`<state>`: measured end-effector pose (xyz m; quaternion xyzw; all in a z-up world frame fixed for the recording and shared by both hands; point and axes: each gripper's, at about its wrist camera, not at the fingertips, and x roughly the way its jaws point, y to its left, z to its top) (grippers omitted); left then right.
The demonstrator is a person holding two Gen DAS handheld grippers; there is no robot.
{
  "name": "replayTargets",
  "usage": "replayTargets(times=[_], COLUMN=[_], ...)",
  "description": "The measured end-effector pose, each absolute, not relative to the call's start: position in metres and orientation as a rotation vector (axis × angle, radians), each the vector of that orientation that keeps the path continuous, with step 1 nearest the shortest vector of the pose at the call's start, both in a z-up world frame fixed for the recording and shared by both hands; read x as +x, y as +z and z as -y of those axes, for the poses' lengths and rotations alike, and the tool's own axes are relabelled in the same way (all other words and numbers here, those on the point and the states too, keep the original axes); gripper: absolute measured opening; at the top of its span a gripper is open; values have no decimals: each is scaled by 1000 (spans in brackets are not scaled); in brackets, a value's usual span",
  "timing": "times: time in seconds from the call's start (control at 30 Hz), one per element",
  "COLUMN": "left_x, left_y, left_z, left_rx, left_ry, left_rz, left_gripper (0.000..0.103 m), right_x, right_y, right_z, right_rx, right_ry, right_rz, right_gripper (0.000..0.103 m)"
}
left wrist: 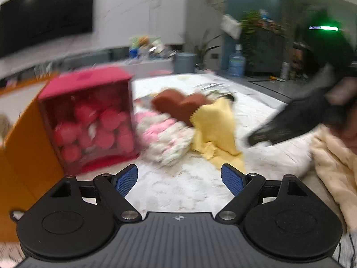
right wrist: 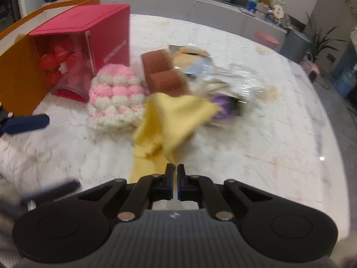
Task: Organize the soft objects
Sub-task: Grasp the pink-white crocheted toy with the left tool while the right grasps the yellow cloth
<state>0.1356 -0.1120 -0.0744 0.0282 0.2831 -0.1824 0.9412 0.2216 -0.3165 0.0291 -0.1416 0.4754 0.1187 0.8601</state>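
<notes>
**Right wrist view: yellow cloth pinched, pile straight ahead**

Right wrist view first. The right gripper (right wrist: pixel 175 169) has its two fingers pressed together on a corner of the yellow cloth (right wrist: pixel 171 120). The cloth stretches away toward 12 o'clock. Its long side runs straight out from the fingers. The pink and white knit hat (right wrist: pixel 115 99) sits at 11 o'clock, touching the cloth. The brown sponge blocks (right wrist: pixel 164 72) lie behind it. The red box (right wrist: pixel 89 44) stands at 10 o'clock.

Left wrist view next. The left gripper (left wrist: pixel 179 178) has its fingers wide apart and holds nothing. From here the cloth lies at 1 o'clock and the hat at 12 o'clock. The right hand is nearer the cloth, so it looks ready to pull it free.
</notes>
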Motion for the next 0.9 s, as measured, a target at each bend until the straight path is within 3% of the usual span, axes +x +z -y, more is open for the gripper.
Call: replayTargets(times=[0.13, 0.47, 0.67, 0.73, 0.77, 0.8, 0.83, 0.9], left_x=[160, 185, 196, 198, 199, 200, 199, 196], left_y=[-83, -92, -96, -97, -98, -99, -99, -100], left_z=[108, 113, 110, 111, 111, 112, 113, 115], left_rx=[-105, -175, -234, -254, -258, -257, -251, -217], left_ry=[-300, -274, -268, -286, -298, -315, -332, -324], left_rz=[-653, -631, -618, -612, -607, -607, -610, -600], left_gripper=[99, 99, 88, 81, 71, 54, 45, 39], right_x=[218, 232, 231, 233, 233, 234, 233, 234], right_y=[37, 8, 9, 10, 10, 10, 11, 10], right_z=[338, 335, 336, 338, 339, 339, 340, 341], right_rx=[-269, -254, -268, -256, -251, -246, -239, -210], right_ry=[181, 164, 182, 188, 190, 191, 194, 205], right_rz=[-1028, -1098, -1087, -1092, -1093, -1094, -1093, -1089], right_gripper=[0, 0, 0, 1, 2, 2, 4, 9])
